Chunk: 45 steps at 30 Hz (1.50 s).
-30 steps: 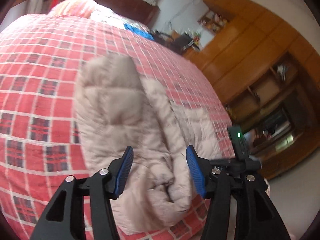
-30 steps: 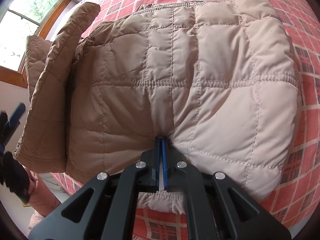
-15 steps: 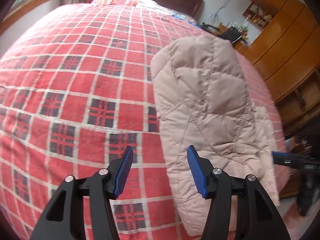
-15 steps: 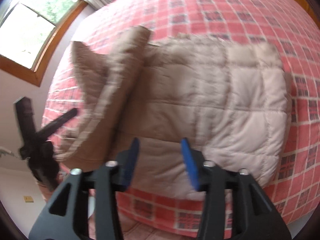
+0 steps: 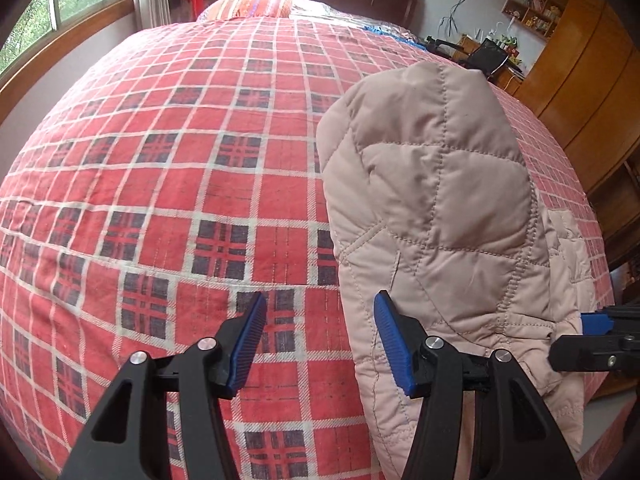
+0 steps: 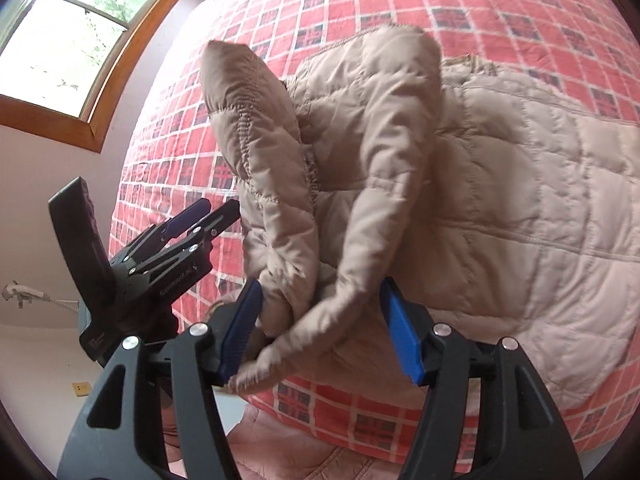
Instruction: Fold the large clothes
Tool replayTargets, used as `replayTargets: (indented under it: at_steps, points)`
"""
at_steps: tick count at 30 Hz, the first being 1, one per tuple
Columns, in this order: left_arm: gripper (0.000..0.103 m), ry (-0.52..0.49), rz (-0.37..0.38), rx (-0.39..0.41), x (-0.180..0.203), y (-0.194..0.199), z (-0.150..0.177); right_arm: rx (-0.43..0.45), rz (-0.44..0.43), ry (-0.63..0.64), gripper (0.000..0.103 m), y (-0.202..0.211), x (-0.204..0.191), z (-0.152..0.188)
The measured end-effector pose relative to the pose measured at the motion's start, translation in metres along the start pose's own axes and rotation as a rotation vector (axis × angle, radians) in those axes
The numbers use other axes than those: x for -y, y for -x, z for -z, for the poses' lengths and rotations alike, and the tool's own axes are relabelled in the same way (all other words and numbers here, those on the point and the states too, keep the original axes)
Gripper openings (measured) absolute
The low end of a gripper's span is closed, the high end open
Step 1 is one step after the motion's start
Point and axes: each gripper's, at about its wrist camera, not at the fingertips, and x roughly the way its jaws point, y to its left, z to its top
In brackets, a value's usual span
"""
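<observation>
Red plaid bedspread (image 5: 168, 184) fills the room ahead of both claws, window (image 5: 60, 4) far left, wooden cabinets (image 5: 580, 80) far right. Beige quilted jacket (image 5: 440, 200) lies folded beside the wide-spread left gripper (image 5: 318, 344); the right gripper (image 6: 320, 330) gapes around its sleeve.

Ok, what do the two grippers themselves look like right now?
Both match: the left gripper and the right gripper have black skeletal frames with triangular cutouts, silver screw heads and ribbed blue finger pads. From the right wrist view, the left one's body carries small white lettering, too small to read.
</observation>
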Motion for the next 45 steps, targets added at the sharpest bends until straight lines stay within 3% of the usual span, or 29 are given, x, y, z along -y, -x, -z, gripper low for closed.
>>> replayTargets:
  at_steps: [3, 8, 14, 20, 25, 33, 41, 45]
  points:
    - [0.056, 0.008, 0.024, -0.008, -0.004, -0.005, 0.0, -0.002, 0.023, 0.001, 0.059, -0.009, -0.005, -0.003]
    - [0.056, 0.007, 0.044, 0.007, -0.005, -0.001, 0.004, -0.003, 0.043, -0.008, 0.033, -0.02, -0.002, -0.002]
    - [0.056, -0.009, 0.049, 0.03, -0.001, 0.007, 0.005, 0.018, 0.012, 0.007, 0.014, -0.019, 0.007, 0.001]
    - [0.056, -0.028, 0.074, 0.062, 0.009, 0.024, 0.007, 0.059, -0.041, 0.049, 0.011, 0.013, 0.015, 0.013]
    - [0.056, -0.049, 0.108, 0.092, 0.022, 0.041, 0.007, 0.143, -0.051, 0.075, 0.01, 0.054, 0.021, 0.022]
    - [0.059, -0.122, 0.179, 0.085, 0.063, 0.045, 0.013, 0.258, -0.013, -0.002, 0.01, 0.108, 0.073, 0.044]
    - [0.064, -0.141, 0.29, -0.013, 0.1, 0.007, 0.024, 0.271, 0.002, -0.119, 0.01, 0.111, 0.151, 0.065]
    - [0.067, -0.109, 0.376, -0.043, 0.108, -0.006, 0.026, 0.232, 0.004, -0.184, 0.01, 0.089, 0.194, 0.073]
